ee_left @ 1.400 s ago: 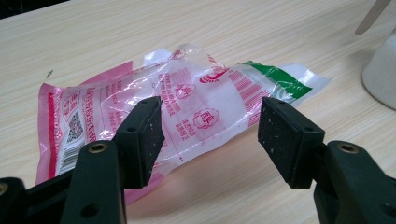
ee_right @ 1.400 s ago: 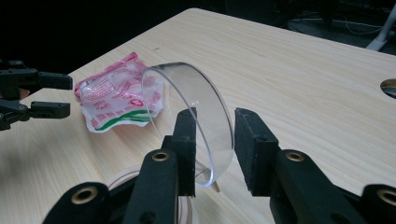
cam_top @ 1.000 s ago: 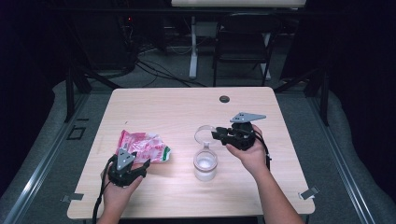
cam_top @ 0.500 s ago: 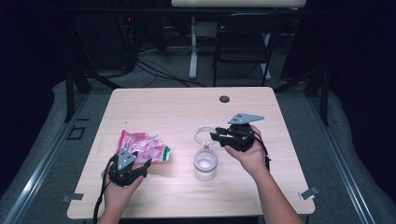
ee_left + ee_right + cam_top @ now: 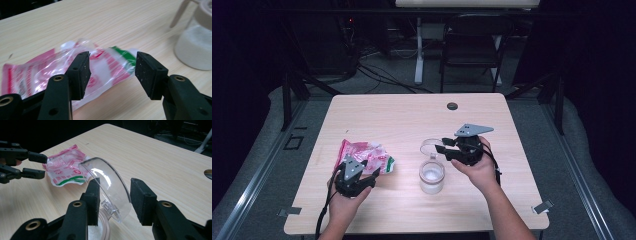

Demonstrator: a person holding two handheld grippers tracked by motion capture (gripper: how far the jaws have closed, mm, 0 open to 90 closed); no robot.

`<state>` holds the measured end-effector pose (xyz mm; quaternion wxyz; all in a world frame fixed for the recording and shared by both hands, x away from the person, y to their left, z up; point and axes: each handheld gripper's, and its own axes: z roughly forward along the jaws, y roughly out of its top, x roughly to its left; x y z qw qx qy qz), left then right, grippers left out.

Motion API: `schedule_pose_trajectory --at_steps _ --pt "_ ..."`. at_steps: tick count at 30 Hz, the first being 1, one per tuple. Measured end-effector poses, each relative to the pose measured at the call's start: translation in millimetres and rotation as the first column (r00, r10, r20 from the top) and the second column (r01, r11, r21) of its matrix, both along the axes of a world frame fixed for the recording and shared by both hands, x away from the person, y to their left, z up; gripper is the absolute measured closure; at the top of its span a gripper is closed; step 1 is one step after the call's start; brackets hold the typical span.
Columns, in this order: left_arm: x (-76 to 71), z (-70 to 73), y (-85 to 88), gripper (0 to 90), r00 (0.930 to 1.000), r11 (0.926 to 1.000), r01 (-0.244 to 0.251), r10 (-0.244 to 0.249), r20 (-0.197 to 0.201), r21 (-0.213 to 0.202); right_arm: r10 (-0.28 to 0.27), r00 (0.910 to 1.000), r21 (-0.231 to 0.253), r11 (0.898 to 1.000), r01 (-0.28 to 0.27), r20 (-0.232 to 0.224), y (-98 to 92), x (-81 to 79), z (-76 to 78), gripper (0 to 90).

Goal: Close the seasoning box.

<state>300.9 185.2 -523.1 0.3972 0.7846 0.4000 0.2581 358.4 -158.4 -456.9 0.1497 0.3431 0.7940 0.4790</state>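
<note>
A crumpled pink packet (image 5: 364, 155) is laid flat at near left; right of it, a jar (image 5: 432, 175) is stood upright, its clear lid (image 5: 430, 146) flipped open.

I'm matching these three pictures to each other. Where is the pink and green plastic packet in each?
High view: pink and green plastic packet at left centre, just above the left gripper.
Left gripper view: packet at centre-left, behind the jaws.
Right gripper view: packet at upper left.
Shared landmark: the clear jar.

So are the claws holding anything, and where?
Nothing is held. The right gripper stands open around the jar's clear lid. The left gripper stands open over the pink packet.
</note>
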Motion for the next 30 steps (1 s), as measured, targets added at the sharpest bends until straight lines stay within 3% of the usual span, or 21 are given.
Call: schedule_pose_trajectory --at_steps 3,8,13,19,30 --pt "1.3 5.4 -14.9 45.7 0.9982 0.9981 0.059 -0.059 0.013 0.016 0.005 1.0000 -0.008 1.000 -0.005 0.003 0.3 -2.2 0.1 59.6" --pt "2.1 13.9 -35.5 48.9 0.9927 0.9929 0.117 -0.117 0.027 0.023 0.008 0.9999 -0.016 1.000 -0.008 0.012 0.5 -5.6 -0.5 58.7" --pt "7.2 20.7 -52.2 53.8 0.9878 0.9877 0.153 -0.154 0.024 0.033 0.009 0.9996 -0.021 1.000 -0.008 0.026 1.5 -9.8 -1.4 57.7" --pt "15.3 32.0 -67.7 55.7 0.9820 0.9825 0.186 -0.186 0.032 0.007 0.014 0.9993 -0.031 0.999 -0.013 0.035 2.7 -14.7 -1.7 55.3" --pt "19.9 46.7 -95.6 64.2 0.9608 0.9630 0.270 -0.269 0.066 0.005 0.013 0.9984 -0.039 0.999 -0.011 0.055 1.3 -24.2 -4.1 52.8"
